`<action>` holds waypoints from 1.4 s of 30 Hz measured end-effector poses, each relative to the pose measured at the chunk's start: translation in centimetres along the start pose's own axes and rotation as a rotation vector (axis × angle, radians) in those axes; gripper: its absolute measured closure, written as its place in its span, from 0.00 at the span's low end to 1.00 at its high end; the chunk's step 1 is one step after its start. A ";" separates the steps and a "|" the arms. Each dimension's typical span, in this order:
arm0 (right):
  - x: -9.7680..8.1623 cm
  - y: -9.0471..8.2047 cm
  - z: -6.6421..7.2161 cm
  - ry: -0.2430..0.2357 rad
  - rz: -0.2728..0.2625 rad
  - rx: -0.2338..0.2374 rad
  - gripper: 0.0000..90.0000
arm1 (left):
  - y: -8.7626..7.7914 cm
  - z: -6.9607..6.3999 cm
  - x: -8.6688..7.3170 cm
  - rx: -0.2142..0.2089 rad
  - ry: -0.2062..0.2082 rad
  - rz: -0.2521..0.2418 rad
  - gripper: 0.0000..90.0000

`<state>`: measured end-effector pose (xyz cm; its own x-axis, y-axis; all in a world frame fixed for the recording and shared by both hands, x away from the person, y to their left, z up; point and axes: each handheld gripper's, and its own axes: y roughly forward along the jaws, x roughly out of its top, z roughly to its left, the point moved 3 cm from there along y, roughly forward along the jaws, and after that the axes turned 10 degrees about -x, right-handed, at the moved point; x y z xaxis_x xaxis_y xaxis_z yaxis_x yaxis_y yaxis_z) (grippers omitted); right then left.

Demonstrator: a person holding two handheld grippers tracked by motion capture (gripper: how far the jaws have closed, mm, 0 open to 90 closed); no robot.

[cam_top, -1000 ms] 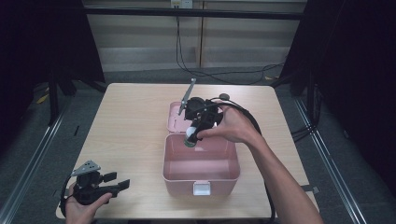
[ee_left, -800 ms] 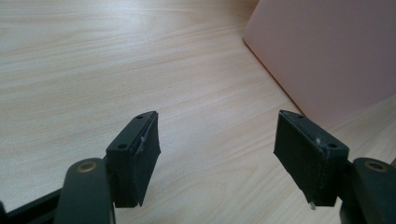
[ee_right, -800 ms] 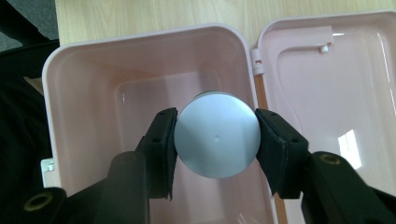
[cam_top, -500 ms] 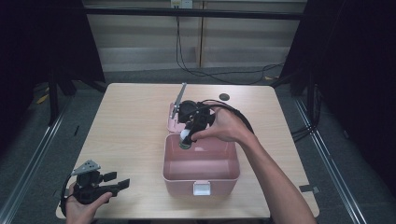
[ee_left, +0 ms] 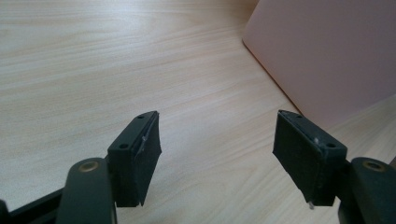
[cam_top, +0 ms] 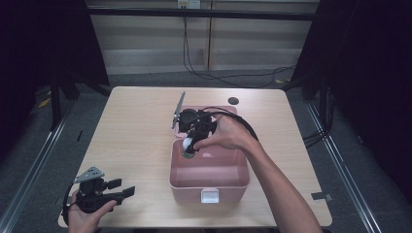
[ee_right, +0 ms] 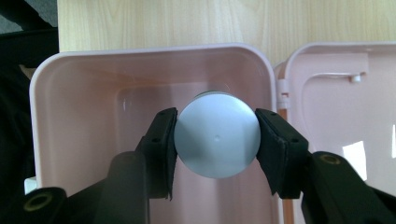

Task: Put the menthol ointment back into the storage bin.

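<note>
Nearest the bottom edge of the high view, at the front left corner of a light wooden table [cam_top: 136,126]: left gripper [cam_top: 124,192] held in a hand [cam_top: 85,218], resting low on the tabletop, pointing right toward the box, grey three-cornered plate on top. From the left gripper view, jaws spread wide apart with nothing between them, bare wood grain beneath, a pink box wall rising close by at upper right.

A little farther in, centre of the table: pink box [cam_top: 209,183], open, rectangular with rounded corners, a white latch [cam_top: 210,196] on its near wall. Lid [cam_top: 228,112] hinged at the far side and laid back flat on the table, mostly hidden under the right hand.

Above the far end of the box: right gripper [cam_top: 189,148], reached in on a bare forearm from lower right, tilted down into the box's mouth. Clamped on a small round container with a pale blue-grey cap [ee_right: 218,136], something dark green just showing under the cap in the high view. From the right gripper view, both black pads pressed against opposite sides of the cap, container hanging over the box's hollow interior, not touching the floor as far as can be told.

Farther back: a small dark round spot [cam_top: 233,101] on the tabletop near the far edge. Beyond the table, black cables [cam_top: 228,77] on a grey floor.
</note>
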<state>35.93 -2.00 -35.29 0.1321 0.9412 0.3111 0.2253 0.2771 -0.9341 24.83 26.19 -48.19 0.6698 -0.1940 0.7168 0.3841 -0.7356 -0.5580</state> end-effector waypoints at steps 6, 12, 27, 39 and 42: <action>0.3 0.6 0.0 -0.025 0.004 0.003 0.57 | 0.0 0.0 0.0 0.001 -0.001 -0.001 0.35; 0.5 1.4 0.5 -0.059 0.032 0.011 0.57 | 0.0 0.0 0.0 0.000 0.001 -0.003 0.36; 1.6 4.8 2.2 -0.129 0.091 0.083 0.57 | 0.0 -0.1 0.0 -0.011 0.008 0.001 0.39; 1.3 6.6 2.8 -0.120 0.096 0.106 0.57 | 0.0 -0.1 0.0 -0.006 0.009 0.004 0.39; 1.2 6.7 2.9 -0.117 0.104 0.107 0.57 | 0.0 0.0 0.0 -0.012 0.009 0.005 0.39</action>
<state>34.83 1.54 -41.73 0.0344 0.9801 0.1954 0.1114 0.1905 -0.9753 24.79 26.20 -48.17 0.6657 -0.2037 0.7178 0.3730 -0.7423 -0.5567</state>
